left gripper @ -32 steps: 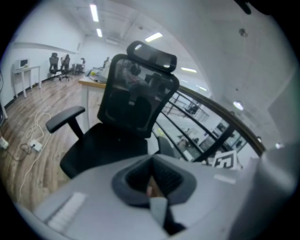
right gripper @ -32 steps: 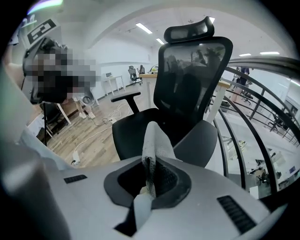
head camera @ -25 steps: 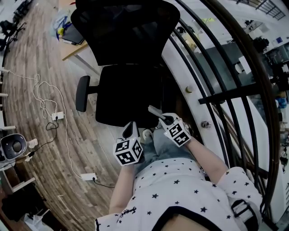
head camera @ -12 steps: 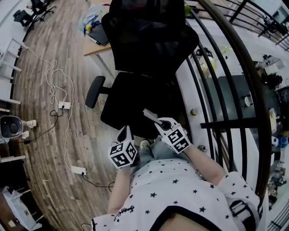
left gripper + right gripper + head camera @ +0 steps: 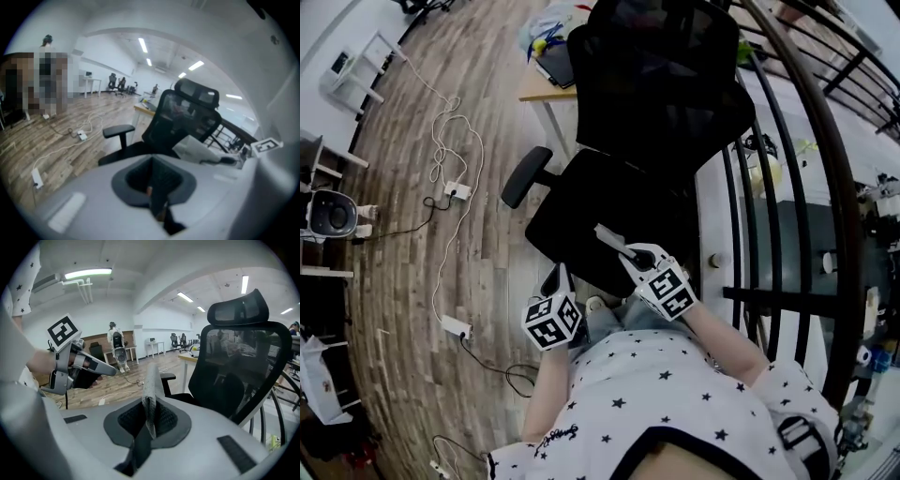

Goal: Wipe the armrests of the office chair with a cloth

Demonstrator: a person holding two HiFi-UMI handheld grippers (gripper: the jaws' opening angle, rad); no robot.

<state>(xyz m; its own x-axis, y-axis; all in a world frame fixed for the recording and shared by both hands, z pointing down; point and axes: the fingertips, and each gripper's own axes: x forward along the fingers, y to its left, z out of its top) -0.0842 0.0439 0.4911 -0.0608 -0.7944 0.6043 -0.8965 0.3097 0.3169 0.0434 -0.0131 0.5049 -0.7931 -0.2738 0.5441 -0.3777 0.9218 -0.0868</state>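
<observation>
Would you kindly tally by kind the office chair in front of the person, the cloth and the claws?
Office chair: 1
Cloth: 1
Claws: 2, the left claw and the right claw
Total: 4

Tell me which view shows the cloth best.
The right gripper view: the cloth stands upright, clamped in the right gripper, its weave visible. The head view shows a pale strip; the left gripper view a blurred pale shape, probably it.
</observation>
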